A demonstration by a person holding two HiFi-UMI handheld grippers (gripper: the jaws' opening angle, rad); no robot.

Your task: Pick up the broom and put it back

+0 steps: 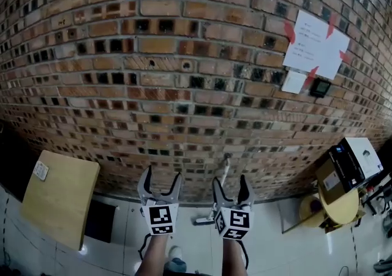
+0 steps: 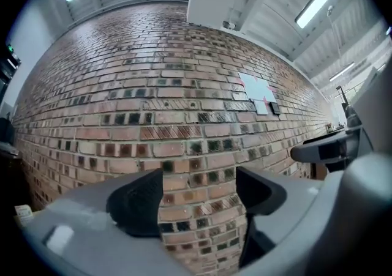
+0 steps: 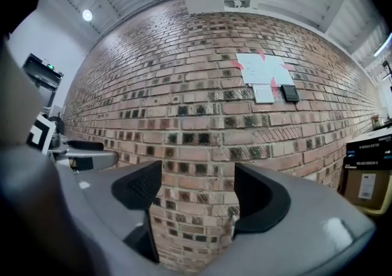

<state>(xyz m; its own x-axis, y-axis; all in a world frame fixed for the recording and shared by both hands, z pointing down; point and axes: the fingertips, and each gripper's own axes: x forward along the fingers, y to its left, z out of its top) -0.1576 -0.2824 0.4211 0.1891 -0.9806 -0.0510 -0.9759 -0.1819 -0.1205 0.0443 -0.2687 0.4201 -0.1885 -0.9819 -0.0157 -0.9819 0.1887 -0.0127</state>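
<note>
A thin pale broom handle stands against the brick wall. Its lower end meets a grey piece on the floor, partly hidden behind my right gripper. The left gripper is held low in front of the wall, open and empty. The right gripper is beside it, also open, with the handle showing just beyond its fingers. In the left gripper view the jaws frame only bricks. In the right gripper view the jaws stand apart, and a sliver of white shows by the right jaw.
A wooden table stands at the left with a dark box beside it. At the right a round yellow stool carries a cardboard box. Papers are taped to the wall. The floor is white tile.
</note>
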